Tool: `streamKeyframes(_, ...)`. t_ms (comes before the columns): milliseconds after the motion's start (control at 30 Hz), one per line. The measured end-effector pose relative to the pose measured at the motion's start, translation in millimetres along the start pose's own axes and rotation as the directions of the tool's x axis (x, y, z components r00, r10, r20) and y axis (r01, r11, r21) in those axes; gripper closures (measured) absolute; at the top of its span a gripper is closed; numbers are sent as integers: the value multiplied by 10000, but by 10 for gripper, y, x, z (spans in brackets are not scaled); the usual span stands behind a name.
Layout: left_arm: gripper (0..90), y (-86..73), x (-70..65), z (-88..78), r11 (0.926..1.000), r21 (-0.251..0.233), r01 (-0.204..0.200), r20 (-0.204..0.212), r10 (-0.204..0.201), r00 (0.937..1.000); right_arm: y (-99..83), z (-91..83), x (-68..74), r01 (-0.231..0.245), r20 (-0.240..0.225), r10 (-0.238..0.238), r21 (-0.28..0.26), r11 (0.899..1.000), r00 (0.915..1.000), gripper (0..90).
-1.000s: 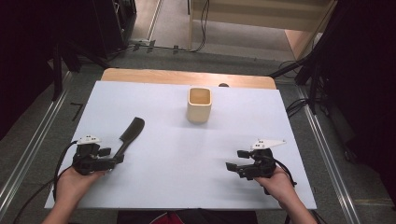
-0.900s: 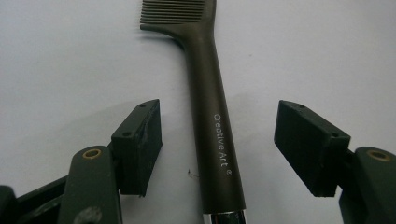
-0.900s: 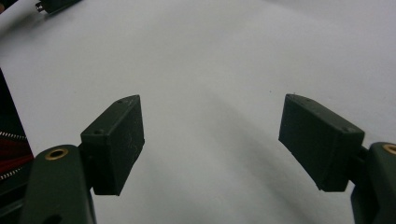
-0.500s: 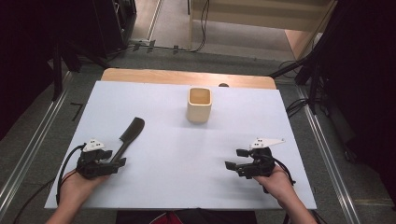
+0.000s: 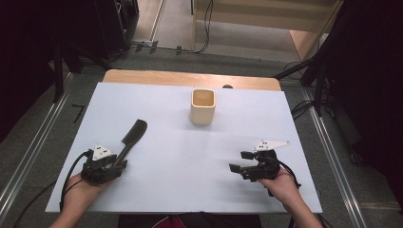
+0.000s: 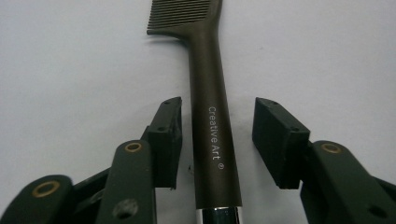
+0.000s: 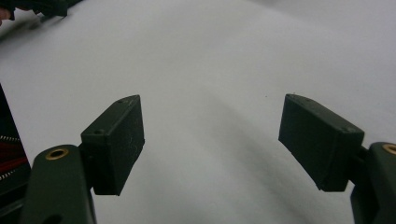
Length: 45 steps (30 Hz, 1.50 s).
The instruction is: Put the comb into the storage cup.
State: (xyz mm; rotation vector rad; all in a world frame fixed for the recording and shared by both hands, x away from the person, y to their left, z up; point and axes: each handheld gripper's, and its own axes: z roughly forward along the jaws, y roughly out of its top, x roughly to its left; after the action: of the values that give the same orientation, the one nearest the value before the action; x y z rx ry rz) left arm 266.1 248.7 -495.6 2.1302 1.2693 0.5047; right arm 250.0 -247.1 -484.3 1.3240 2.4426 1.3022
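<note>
The left gripper (image 6: 217, 135) has drawn back toward the table's near edge along the comb (image 5: 131, 137), its jaws now spread on either side of the handle, the left pad close beside it. The comb lies flat on the white table (image 5: 180, 156), left of the beige cup (image 5: 203, 107). Right of the comb, the right gripper (image 7: 212, 140) rests wide open, holding nothing.

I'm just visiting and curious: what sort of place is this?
Probably a lab or workshop set up for recording. A table under a white sheet holds just a comb and a cup, with cables across the floor and dark equipment stands around.
</note>
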Motion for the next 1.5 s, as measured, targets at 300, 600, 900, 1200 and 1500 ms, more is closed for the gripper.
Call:
streamKeyframes(300,668,18,-9,-3,9997,148,176,-37,-175,9998,2,1,3,-12,-18,12,-26,10000,10000,206)
streamKeyframes(600,733,24,-2,-1,9994,224,270,-70,-268,9996,1,-4,4,39,-21,-39,-54,10000,10000,206)
streamKeyframes(900,736,60,58,-5,9968,399,690,318,-703,9970,2,-1,1,23,-20,-23,-58,10000,10000,207)
streamKeyframes(1200,737,91,149,-24,9892,540,1364,867,-1407,9863,1,-2,-7,-5,-11,5,-40,10000,10000,207)
streamKeyframes(1500,738,128,273,-146,9698,-90,2436,1536,-2394,9587,0,-1,-6,15,-38,-15,-59,10000,10000,207)
